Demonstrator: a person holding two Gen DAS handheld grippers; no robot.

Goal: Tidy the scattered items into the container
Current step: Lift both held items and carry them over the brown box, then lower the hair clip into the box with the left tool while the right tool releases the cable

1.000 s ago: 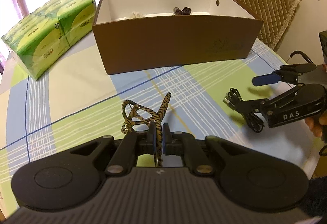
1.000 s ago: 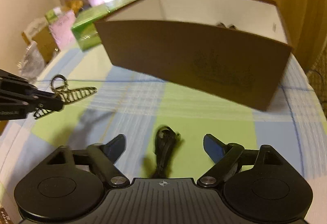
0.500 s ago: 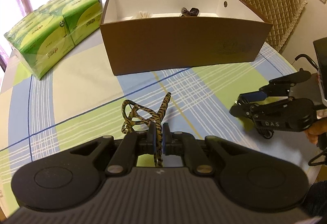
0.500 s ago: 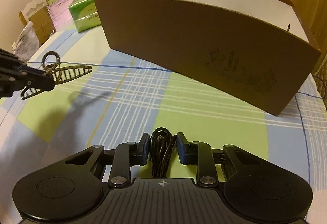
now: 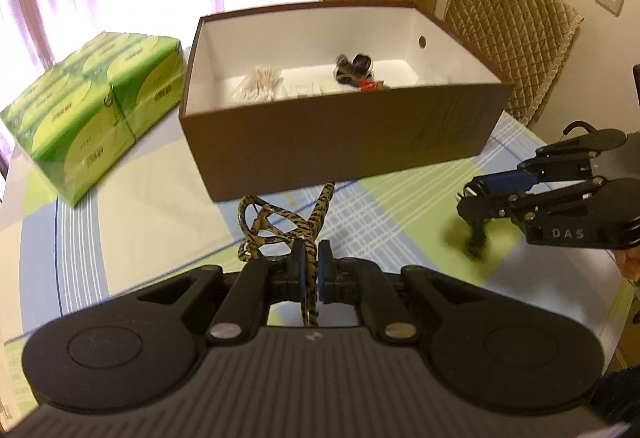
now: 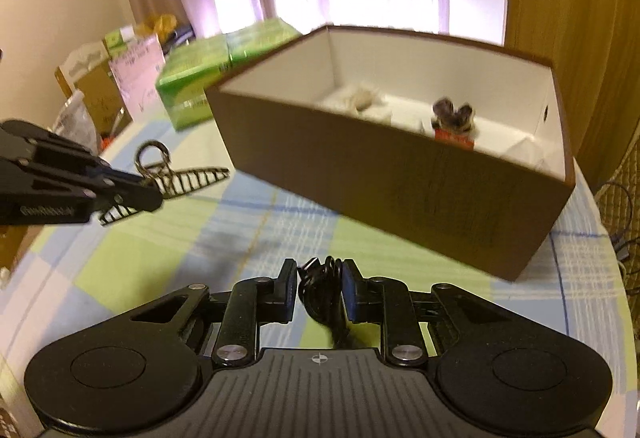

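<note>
A brown cardboard box [image 5: 344, 142] with a white inside stands open at the far side of the checked tablecloth; it also shows in the right wrist view [image 6: 400, 190]. My left gripper [image 5: 309, 274] is shut on a tiger-striped hair claw clip [image 5: 276, 230] and holds it above the cloth, in front of the box. My right gripper [image 6: 320, 290] is shut on a coiled black cable [image 6: 324, 298], lifted off the cloth. In the left wrist view the right gripper [image 5: 480, 198] is at the right with the cable [image 5: 478, 242] hanging below it.
The box holds a pale bundle [image 5: 260, 88] and a dark furry item [image 5: 354, 68]. Green tissue packs [image 5: 92, 106] lie left of the box. A quilted chair [image 5: 516, 38] stands behind right. Bags and cartons [image 6: 104, 86] sit beyond the table's left edge.
My right gripper closed on the black cable and lifted it off the cloth. Both grippers rose, so the box interior now shows. The left still holds the clip.
</note>
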